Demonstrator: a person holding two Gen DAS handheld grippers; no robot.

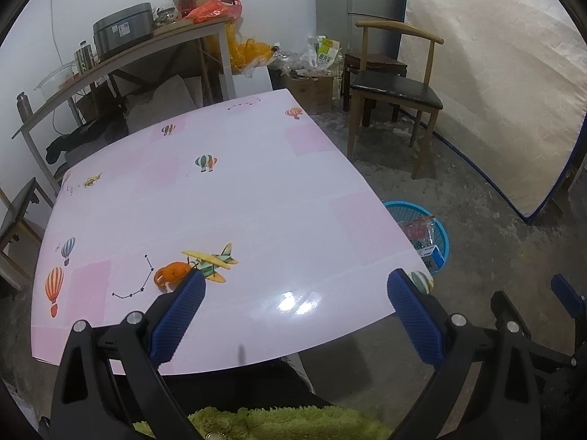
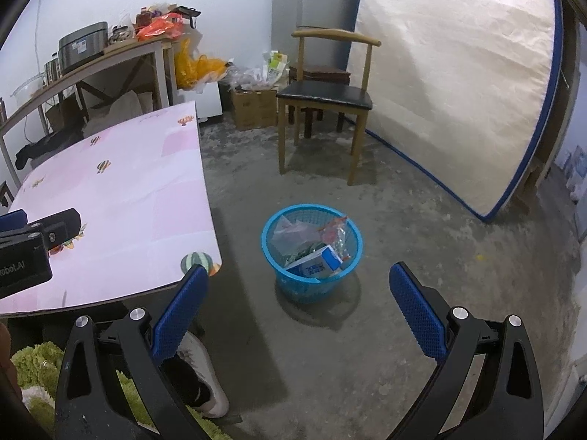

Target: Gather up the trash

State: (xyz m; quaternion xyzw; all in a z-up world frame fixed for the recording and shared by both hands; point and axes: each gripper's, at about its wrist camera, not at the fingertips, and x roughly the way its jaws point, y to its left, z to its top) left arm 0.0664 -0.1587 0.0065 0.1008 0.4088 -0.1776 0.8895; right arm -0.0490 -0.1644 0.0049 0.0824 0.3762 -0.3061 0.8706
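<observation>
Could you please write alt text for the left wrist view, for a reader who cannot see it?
The open left tool hovers over a pink table, an orange peel beside its left finger. A blue trash basket with trash stands on the floor past the table's right edge.

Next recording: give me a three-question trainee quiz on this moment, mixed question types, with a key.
1. True or false: the orange peel lies on the table, just beyond the left tool.
2. Multiple choice: the blue basket stands
A) on the table
B) on the floor beside the table
C) on the chair
3. Fill in: both the left tool and the right tool are ____ and hold nothing.

Key:
1. True; the peel sits beside the printed airplane, near the left fingertip.
2. B; it already holds a carton and plastic wrappers.
3. Open.
</observation>
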